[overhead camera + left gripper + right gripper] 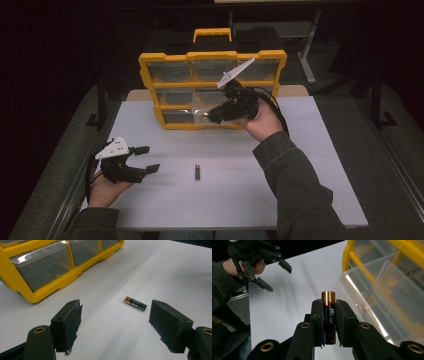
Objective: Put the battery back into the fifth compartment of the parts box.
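On the white table (300,165), my right gripper (329,315) clamped a battery (328,312) lengthwise, gold end past its fingertips, ready for the yellow organizer's (150,80) drawers; my left gripper (115,322) rested open-jawed, a second battery (135,303) lying just beyond its fingertips.

In the high view, part of the middle and lower clear drawers of the yellow plastic organiser with a carry handle (212,80) is covered by the right gripper (212,115), and the battery between its jaws is seen there only as a small glint beside the organiser. In the right gripper view, the lower end of the black-and-copper battery (328,312) is hidden between the pads. The print on the small black battery (135,303) lying in front of the organiser cannot be read.
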Demonstrator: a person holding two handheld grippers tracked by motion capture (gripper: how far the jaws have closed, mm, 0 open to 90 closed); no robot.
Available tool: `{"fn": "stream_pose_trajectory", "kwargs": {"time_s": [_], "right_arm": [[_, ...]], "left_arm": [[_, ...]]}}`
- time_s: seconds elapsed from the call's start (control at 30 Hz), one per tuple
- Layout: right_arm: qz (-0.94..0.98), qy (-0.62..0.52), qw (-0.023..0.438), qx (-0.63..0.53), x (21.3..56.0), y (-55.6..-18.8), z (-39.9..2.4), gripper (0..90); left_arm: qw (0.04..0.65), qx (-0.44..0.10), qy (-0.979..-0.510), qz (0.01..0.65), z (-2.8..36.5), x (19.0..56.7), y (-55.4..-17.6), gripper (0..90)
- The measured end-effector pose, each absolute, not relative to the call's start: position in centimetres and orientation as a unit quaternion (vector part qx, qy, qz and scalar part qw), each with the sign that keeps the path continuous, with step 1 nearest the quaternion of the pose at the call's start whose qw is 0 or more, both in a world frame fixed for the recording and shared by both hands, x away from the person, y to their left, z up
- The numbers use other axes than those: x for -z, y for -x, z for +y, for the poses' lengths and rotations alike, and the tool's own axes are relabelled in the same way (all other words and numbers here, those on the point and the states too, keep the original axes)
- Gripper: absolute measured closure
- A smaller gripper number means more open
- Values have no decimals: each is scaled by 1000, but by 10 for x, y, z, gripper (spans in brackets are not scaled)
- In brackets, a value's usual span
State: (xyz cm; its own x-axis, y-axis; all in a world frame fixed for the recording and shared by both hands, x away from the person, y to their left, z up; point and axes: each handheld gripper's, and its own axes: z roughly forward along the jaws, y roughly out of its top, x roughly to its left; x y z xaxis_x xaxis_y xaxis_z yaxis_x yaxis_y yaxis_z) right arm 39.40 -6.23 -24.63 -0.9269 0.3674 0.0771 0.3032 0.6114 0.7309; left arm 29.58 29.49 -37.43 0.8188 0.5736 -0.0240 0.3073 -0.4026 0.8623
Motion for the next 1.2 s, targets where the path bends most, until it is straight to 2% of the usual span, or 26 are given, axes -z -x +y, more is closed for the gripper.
{"fn": "stream_pose_trajectory", "kwargs": {"time_s": [0.53, 1.2], "right_arm": [[894, -222, 64, -385, 212, -427, -55, 763], [891, -272, 70, -357, 238, -458, -53, 762]], "left_arm": [[477, -138, -825, 268, 295, 374, -296, 248], [481, -138, -823, 269, 295, 374, -295, 249]]}}
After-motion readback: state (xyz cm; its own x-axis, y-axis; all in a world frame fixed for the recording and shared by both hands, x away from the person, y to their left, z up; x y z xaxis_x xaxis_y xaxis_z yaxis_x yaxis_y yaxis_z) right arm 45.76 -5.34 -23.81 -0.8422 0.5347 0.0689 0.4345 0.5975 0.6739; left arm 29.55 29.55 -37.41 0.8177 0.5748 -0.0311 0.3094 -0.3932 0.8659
